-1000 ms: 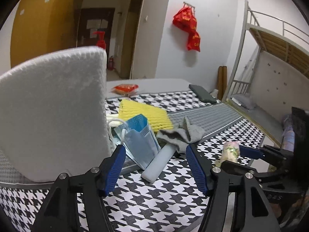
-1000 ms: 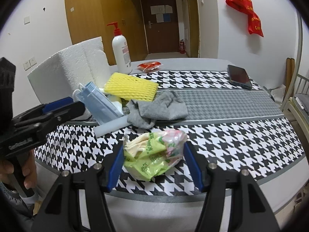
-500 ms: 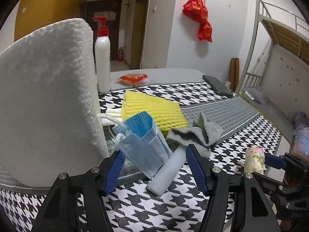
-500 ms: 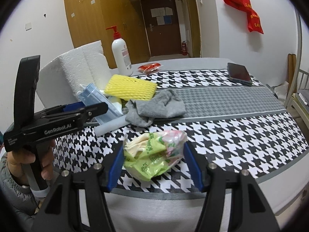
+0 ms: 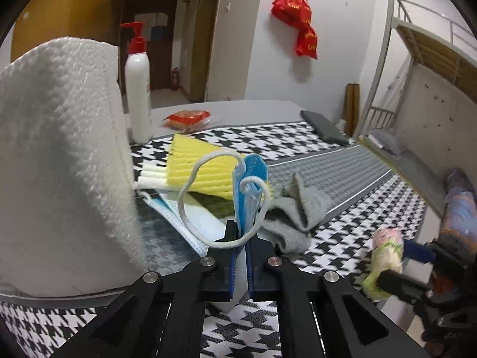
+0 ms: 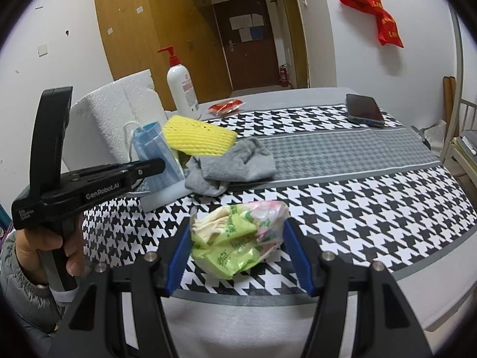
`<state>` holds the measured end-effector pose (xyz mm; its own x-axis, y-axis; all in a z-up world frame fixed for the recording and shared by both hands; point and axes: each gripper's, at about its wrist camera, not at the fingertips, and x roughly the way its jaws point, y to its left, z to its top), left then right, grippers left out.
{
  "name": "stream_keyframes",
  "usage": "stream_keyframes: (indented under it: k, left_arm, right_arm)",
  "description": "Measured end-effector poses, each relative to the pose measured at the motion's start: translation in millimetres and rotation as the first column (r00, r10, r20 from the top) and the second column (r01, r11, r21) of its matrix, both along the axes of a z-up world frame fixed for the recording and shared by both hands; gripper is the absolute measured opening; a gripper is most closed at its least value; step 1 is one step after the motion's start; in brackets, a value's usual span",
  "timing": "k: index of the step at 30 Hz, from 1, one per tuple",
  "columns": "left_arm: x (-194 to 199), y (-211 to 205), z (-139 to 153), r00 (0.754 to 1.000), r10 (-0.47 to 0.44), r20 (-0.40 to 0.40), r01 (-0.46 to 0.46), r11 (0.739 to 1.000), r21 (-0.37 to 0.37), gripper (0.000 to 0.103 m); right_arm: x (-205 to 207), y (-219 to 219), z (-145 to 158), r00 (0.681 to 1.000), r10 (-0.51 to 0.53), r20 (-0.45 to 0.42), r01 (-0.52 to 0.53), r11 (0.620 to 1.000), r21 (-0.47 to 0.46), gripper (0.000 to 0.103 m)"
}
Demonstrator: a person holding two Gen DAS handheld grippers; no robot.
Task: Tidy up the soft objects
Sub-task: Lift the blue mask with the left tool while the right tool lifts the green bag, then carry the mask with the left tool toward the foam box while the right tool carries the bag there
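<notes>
My left gripper [image 5: 241, 235] is shut on a stack of blue face masks [image 5: 249, 191], held upright with white ear loops hanging; it also shows in the right wrist view [image 6: 155, 165] with the masks [image 6: 158, 152]. My right gripper [image 6: 235, 244] is shut on a green and pink tissue packet [image 6: 238, 238], seen at the right of the left wrist view [image 5: 384, 256]. A grey sock [image 6: 235, 167], a yellow foam net [image 6: 196, 137] and a pale blue foam piece [image 6: 162, 197] lie on the houndstooth table.
A big white foam block [image 5: 59, 161] stands at the left. Behind it are a white pump bottle [image 6: 182, 89] and a red snack packet [image 6: 226, 107]. A phone [image 6: 363, 109] lies far right. Another mask [image 5: 184, 217] lies flat by the block.
My left gripper has moved forward and shut on the blue masks, lifting them upright. The right gripper still holds the tissue packet in about the same place.
</notes>
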<state>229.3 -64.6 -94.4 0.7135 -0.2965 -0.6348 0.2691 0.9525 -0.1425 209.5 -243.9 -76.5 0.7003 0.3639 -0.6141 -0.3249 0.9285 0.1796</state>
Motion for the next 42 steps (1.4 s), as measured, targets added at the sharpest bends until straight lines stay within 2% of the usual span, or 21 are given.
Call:
stream_keyframes:
  k: [7, 13, 16, 18, 20, 25, 31, 38, 42]
  left_arm:
    - [1, 2, 22, 0.999, -0.043, 0.013, 0.044, 0.995, -0.088, 0.004]
    - [-6, 10, 57, 0.994, -0.098, 0.056, 0.108, 0.973, -0.203, 0.004]
    - [-9, 18, 71, 0.988, -0.142, 0.060, 0.153, 0.941, -0.301, 0.004]
    - [-10, 24, 80, 0.980, -0.191, 0.053, 0.196, 0.901, -0.387, 0.004]
    - [-12, 26, 86, 0.976, -0.206, 0.067, 0.216, 0.886, -0.411, 0.004]
    - [-21, 27, 90, 0.982, -0.166, 0.093, 0.189, 0.905, -0.381, 0.004]
    - [-41, 23, 99, 0.979, -0.082, 0.188, 0.126, 0.964, -0.235, 0.004]
    - [-55, 28, 106, 0.965, -0.043, 0.257, 0.080, 0.987, -0.136, 0.004]
    - [-59, 39, 109, 0.965, -0.021, 0.261, 0.057, 0.989, -0.133, 0.004]
  right_arm:
    - [-7, -3, 4, 1.000, -0.007, 0.013, 0.007, 1.000, 0.006, 0.065]
    - [-11, -5, 10, 1.000, -0.016, 0.026, 0.016, 1.000, 0.008, 0.065]
    - [-13, -6, 14, 0.999, -0.021, 0.033, 0.021, 1.000, 0.007, 0.065]
    - [-14, -6, 16, 0.999, -0.024, 0.036, 0.024, 1.000, 0.007, 0.065]
    - [-14, -6, 18, 0.999, -0.027, 0.040, 0.027, 1.000, 0.007, 0.065]
    - [-19, -3, 25, 0.998, -0.022, 0.057, 0.021, 1.000, 0.004, 0.065]
    - [-22, 4, 34, 0.997, -0.008, 0.080, 0.009, 1.000, -0.006, 0.065]
    - [-27, 17, 47, 0.993, 0.016, 0.117, -0.014, 1.000, -0.019, 0.065]
    - [-30, 26, 55, 0.990, 0.029, 0.138, -0.026, 0.999, -0.024, 0.065]
